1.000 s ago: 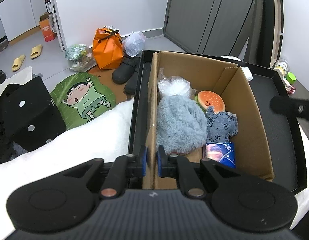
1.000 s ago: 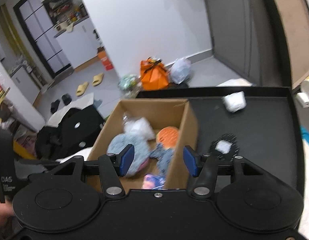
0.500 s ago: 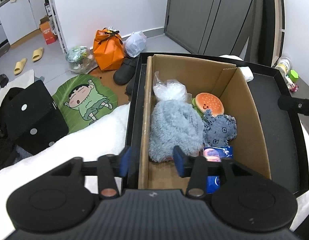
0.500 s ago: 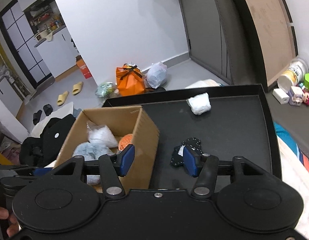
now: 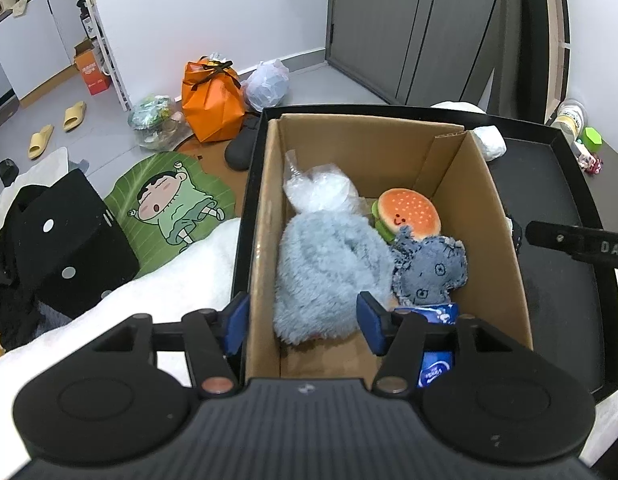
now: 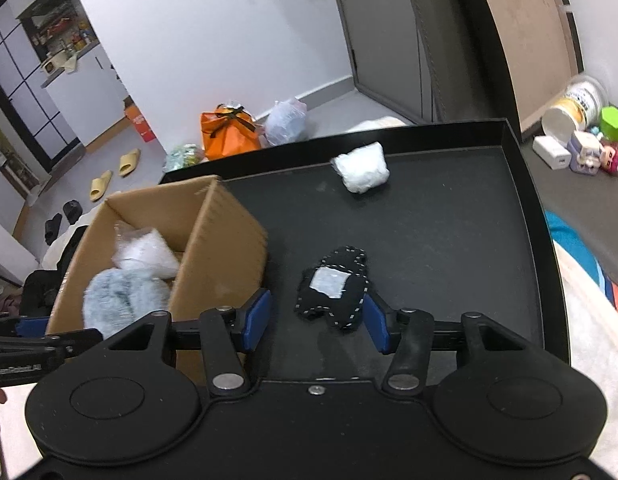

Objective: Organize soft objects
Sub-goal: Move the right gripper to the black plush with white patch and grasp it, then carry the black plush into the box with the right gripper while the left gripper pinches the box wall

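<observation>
A cardboard box (image 5: 489, 216) stands on the left of a black tray (image 6: 449, 240). It holds a fluffy blue plush (image 5: 329, 268), a grey plush (image 5: 433, 272), a burger plush (image 5: 409, 212), a clear bag (image 5: 321, 192) and a blue pack (image 5: 437, 364). My left gripper (image 5: 303, 326) is open and empty, straddling the box's left wall. My right gripper (image 6: 315, 322) is open and empty just in front of a black stitched plush (image 6: 337, 288) on the tray. A white soft bundle (image 6: 363, 166) lies at the tray's far side.
The tray sits on a white blanket (image 5: 109, 304). Small toys and a can (image 6: 577, 136) stand beyond the tray's right rim. On the floor to the left are an orange bag (image 5: 213, 100), a cartoon mat (image 5: 169, 204) and a black case (image 5: 65, 240).
My left gripper has opened wide, from shut on the box's left wall. My right gripper has swung right, away from the box, toward the black stitched plush.
</observation>
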`<action>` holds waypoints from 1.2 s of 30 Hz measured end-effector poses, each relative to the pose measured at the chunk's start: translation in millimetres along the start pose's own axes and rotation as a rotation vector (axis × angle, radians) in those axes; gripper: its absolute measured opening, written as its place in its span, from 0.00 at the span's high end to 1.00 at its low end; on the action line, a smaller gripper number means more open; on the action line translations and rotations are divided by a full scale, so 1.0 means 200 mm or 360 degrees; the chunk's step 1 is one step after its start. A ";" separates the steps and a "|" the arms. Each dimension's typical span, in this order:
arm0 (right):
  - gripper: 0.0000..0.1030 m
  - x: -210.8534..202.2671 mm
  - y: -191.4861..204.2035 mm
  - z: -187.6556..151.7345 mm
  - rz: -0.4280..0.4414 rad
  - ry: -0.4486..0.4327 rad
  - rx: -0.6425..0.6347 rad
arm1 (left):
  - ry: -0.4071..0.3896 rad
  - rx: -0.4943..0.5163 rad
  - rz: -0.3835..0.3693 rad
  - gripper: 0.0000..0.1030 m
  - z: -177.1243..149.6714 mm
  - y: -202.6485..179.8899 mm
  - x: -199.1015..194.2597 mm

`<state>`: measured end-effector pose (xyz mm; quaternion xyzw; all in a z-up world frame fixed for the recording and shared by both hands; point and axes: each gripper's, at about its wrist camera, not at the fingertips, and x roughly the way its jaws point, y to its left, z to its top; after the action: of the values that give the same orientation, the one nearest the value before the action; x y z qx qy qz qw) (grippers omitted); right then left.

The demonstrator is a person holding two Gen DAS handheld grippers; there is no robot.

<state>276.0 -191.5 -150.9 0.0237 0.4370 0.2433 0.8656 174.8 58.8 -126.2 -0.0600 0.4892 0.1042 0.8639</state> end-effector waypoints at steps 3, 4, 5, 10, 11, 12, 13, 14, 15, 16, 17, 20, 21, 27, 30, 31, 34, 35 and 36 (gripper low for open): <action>0.51 0.03 -0.03 0.00 -0.0007 0.0013 0.0017 | 0.0003 0.0005 0.0018 0.43 0.01 -0.02 0.01; 0.51 0.04 -0.03 0.00 -0.0006 0.0018 0.0018 | 0.0005 0.0003 0.0023 0.42 0.02 -0.02 0.02; 0.51 0.05 -0.04 0.00 -0.0007 0.0023 0.0020 | 0.0007 0.0002 0.0027 0.42 0.03 -0.02 0.02; 0.51 0.11 -0.07 0.02 -0.0008 0.0048 0.0038 | 0.0018 0.0003 0.0048 0.40 0.06 -0.04 0.05; 0.51 0.13 -0.07 0.02 -0.0008 0.0053 0.0039 | 0.0023 0.0007 0.0053 0.39 0.06 -0.04 0.05; 0.51 0.14 -0.08 0.02 -0.0011 0.0058 0.0037 | 0.0027 0.0011 0.0058 0.38 0.06 -0.05 0.06; 0.51 0.15 -0.08 0.02 -0.0010 0.0061 0.0035 | 0.0031 0.0013 0.0062 0.37 0.07 -0.05 0.06; 0.51 0.16 -0.08 0.02 -0.0009 0.0064 0.0035 | 0.0033 0.0013 0.0065 0.36 0.07 -0.05 0.06; 0.51 0.17 -0.08 0.02 -0.0007 0.0067 0.0037 | 0.0032 0.0015 0.0065 0.36 0.07 -0.06 0.06; 0.51 0.18 -0.08 0.02 -0.0006 0.0069 0.0038 | 0.0030 0.0020 0.0066 0.35 0.07 -0.06 0.06; 0.51 0.18 -0.08 0.02 -0.0012 0.0067 0.0036 | 0.0032 0.0025 0.0071 0.35 0.07 -0.07 0.06; 0.51 0.21 -0.09 0.03 -0.0031 0.0069 0.0043 | 0.0037 0.0026 0.0076 0.35 0.07 -0.07 0.07; 0.52 0.21 -0.10 0.03 -0.0037 0.0070 0.0044 | 0.0038 0.0025 0.0076 0.35 0.07 -0.07 0.07; 0.52 0.26 -0.11 0.03 -0.0047 0.0088 0.0061 | 0.0041 0.0028 0.0083 0.35 0.07 -0.07 0.07; 0.57 0.28 -0.09 0.02 -0.0047 0.0092 0.0027 | 0.0042 0.0028 0.0083 0.35 0.07 -0.07 0.07; 0.60 0.28 -0.08 0.02 -0.0050 0.0091 0.0007 | 0.0041 0.0028 0.0080 0.35 0.07 -0.07 0.07; 0.72 0.28 -0.06 0.01 -0.0036 0.0103 -0.0015 | 0.0041 0.0025 0.0077 0.35 0.07 -0.07 0.07; 0.75 0.28 -0.06 0.01 -0.0036 0.0107 -0.0011 | 0.0040 0.0028 0.0079 0.35 0.07 -0.07 0.07; 0.77 0.27 -0.06 0.01 -0.0039 0.0101 -0.0022 | 0.0039 0.0027 0.0079 0.35 0.07 -0.07 0.07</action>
<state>309.0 -177.5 -192.2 0.0046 0.4629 0.2362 0.8543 197.0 49.2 -130.7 -0.0417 0.5018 0.1207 0.8555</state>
